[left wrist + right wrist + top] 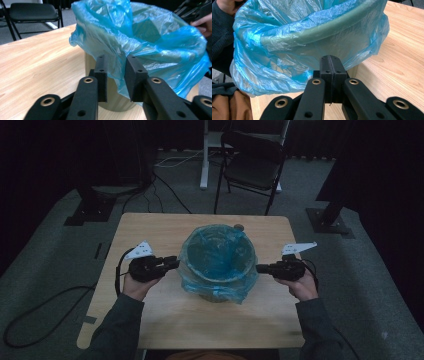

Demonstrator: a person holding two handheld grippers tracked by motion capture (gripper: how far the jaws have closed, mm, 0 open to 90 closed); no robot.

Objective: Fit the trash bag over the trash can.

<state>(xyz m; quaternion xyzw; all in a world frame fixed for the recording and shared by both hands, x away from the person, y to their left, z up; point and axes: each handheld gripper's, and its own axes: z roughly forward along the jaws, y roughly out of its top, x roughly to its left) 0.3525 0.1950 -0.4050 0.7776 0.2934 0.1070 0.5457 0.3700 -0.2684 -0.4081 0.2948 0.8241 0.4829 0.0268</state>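
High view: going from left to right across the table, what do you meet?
Left gripper → blue bag lining the bin → right gripper, all on the wooden table.

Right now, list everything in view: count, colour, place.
Round bin: one, pale, middle of the table.
Thin blue plastic liner bag: one, blue, lining the bin, folded over its rim.
Light wooden table: one, under the bin.
Black folding chair: one, on the floor behind the table.
Cables: dark, on the grey floor.
Left gripper: black, jaws apart, bag film between them.
Right gripper: black, jaws together at the bag's other side.
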